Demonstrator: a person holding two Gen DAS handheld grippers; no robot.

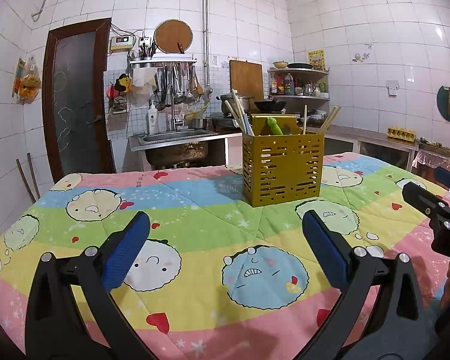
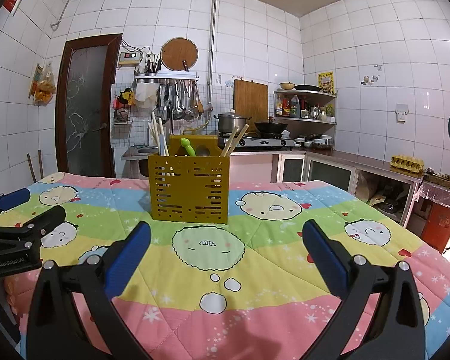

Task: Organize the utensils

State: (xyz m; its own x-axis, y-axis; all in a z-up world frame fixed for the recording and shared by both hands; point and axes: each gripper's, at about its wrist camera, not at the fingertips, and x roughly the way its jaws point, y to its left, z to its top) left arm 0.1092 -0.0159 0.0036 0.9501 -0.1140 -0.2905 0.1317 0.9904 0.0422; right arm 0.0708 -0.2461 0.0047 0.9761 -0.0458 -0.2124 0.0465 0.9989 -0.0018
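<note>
A mustard-yellow slotted utensil holder (image 1: pixel 282 169) stands upright on the quilt-covered table; it also shows in the right wrist view (image 2: pixel 189 189). It holds wooden chopsticks (image 1: pixel 237 111) at the left and right and a green-handled utensil (image 1: pixel 274 126); the same green handle shows in the right wrist view (image 2: pixel 188 147). My left gripper (image 1: pixel 225 225) is open and empty, low over the quilt, short of the holder. My right gripper (image 2: pixel 226 234) is open and empty, also short of the holder. Each gripper shows at the edge of the other's view.
The table carries a colourful cartoon quilt (image 1: pixel 195 222). Behind it are a steel sink (image 1: pixel 177 138), a rack of hanging ladles (image 1: pixel 180 87), a stove with a wok (image 2: pixel 270 127), corner shelves (image 2: pixel 306 105) and a door (image 1: pixel 78 102).
</note>
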